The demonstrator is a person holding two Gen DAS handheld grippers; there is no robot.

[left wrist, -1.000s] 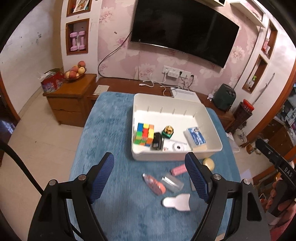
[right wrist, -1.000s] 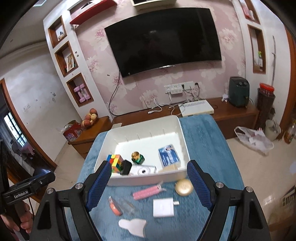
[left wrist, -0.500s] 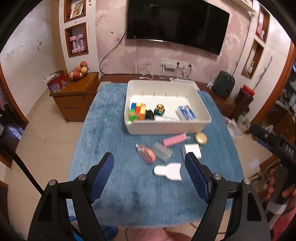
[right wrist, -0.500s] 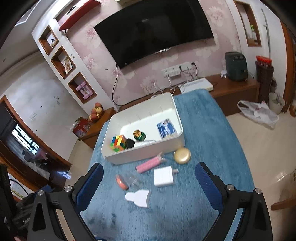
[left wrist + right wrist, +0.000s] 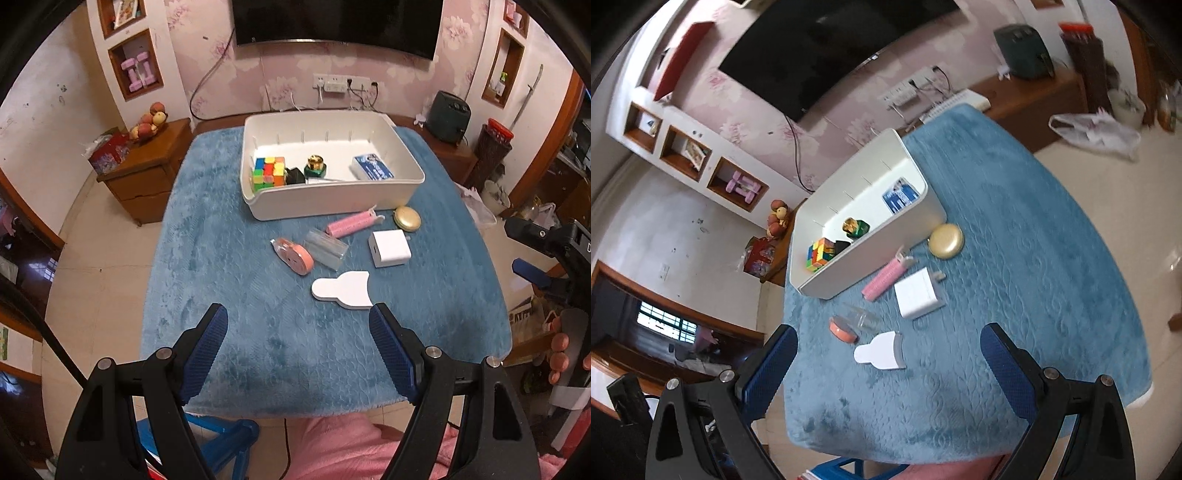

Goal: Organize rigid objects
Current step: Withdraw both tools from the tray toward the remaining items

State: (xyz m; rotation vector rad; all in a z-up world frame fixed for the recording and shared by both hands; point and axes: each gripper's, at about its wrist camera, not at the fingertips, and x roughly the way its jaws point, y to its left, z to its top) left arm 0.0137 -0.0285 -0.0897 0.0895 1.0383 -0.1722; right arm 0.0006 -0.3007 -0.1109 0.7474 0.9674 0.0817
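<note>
Pulled both grippers back from the bin; left gripper and right gripper are spread wide, holding nothing. Between pickups; next I'd grab the white cutout.

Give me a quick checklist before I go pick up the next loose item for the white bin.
1. Left gripper empty and open: ok.
2. Right gripper empty and open: ok.
3. White bin has free floor space toward the back: ok.
4. Loose items lie apart enough to grasp: white charger ok; clear case touches the orange tape, not ok.
5. Nearest item, the white flat piece, lies flat and thin: graspability cannot tell.
</note>
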